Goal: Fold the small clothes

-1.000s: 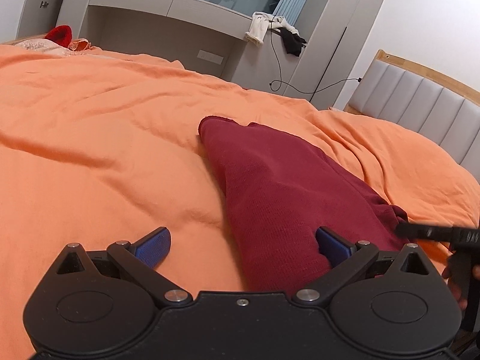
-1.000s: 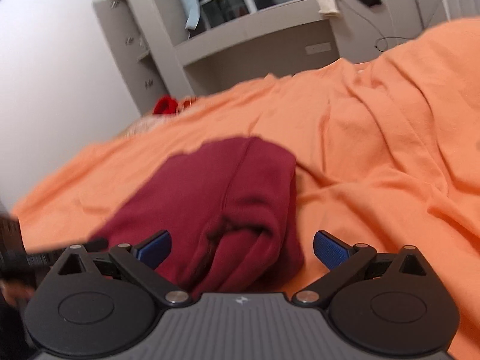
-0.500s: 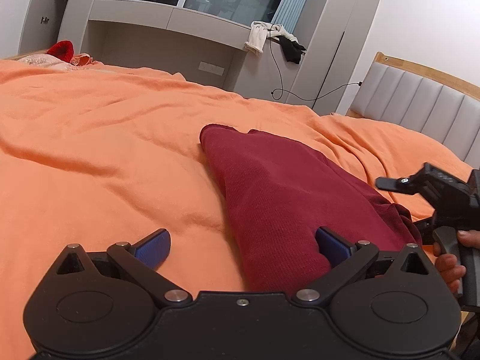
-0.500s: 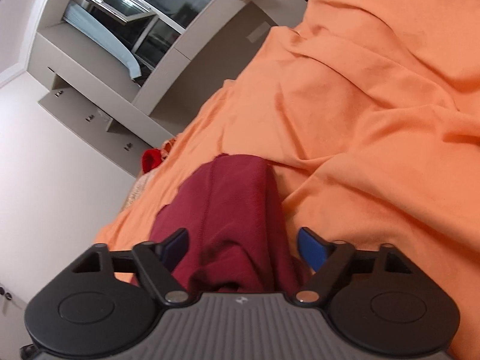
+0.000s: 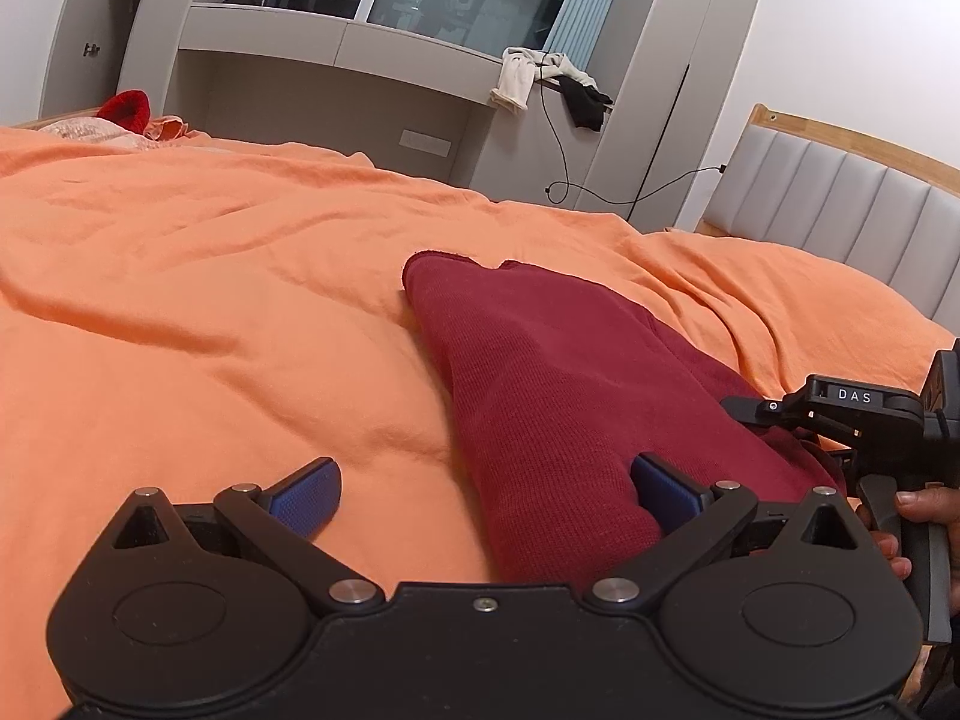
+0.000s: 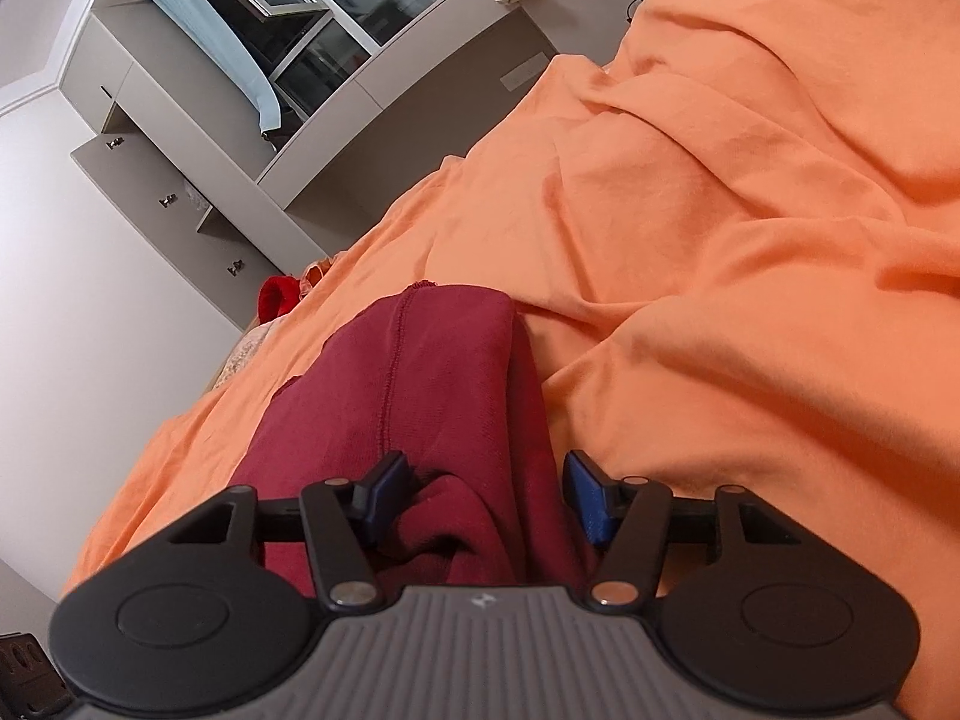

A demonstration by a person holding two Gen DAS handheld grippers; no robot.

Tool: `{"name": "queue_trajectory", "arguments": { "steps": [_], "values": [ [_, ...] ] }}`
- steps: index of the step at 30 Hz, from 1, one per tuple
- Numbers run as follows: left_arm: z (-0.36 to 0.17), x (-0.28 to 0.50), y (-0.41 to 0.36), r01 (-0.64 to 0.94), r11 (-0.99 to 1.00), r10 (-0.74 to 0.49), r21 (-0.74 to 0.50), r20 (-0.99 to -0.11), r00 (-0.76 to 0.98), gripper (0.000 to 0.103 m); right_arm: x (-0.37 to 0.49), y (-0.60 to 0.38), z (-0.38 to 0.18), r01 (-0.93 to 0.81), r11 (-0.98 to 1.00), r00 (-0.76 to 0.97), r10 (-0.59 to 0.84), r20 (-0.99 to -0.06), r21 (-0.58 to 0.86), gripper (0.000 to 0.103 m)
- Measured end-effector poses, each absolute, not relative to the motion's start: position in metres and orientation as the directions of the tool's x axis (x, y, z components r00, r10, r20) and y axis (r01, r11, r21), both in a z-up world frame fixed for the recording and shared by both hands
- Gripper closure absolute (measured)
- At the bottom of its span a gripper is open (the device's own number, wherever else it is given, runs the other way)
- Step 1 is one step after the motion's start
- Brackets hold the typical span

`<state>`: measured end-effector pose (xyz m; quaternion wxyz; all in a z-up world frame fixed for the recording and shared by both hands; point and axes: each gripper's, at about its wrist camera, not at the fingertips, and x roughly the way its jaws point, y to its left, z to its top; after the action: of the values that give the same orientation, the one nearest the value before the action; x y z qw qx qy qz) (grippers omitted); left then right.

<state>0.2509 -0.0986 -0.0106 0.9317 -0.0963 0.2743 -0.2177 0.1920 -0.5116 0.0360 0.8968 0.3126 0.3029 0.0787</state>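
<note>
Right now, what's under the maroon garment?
The maroon garment lies directly on the orange bedsheet, which shows all around it. Its folded layers cover whatever sits beneath or between them, so nothing else can be confirmed there.

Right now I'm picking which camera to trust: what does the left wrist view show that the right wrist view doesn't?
Only the left wrist view shows the padded headboard and the right gripper from outside. Only the right wrist view shows the garment's stitched seam and bunched cloth between the right gripper's fingers. Both show the maroon garment on the orange bedspread.
</note>
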Motion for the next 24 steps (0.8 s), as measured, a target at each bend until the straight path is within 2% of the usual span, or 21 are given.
{"name": "queue_trajectory", "arguments": {
  "steps": [20,24],
  "values": [
    [-0.0109,0.2506,-0.0986,0.353,0.887,-0.458,-0.297,-0.468,0.756,0.0,0.1928,-0.5095,0.0362,0.047,0.811,0.806,0.314,-0.501,0.584,0.041],
    [-0.0106,0.2507,-0.0985,0.354,0.887,-0.458,-0.297,-0.466,0.757,0.0,0.1926,-0.5023,0.0402,0.031,0.845,0.808,0.293,-0.511,0.533,0.05]
  ]
}}
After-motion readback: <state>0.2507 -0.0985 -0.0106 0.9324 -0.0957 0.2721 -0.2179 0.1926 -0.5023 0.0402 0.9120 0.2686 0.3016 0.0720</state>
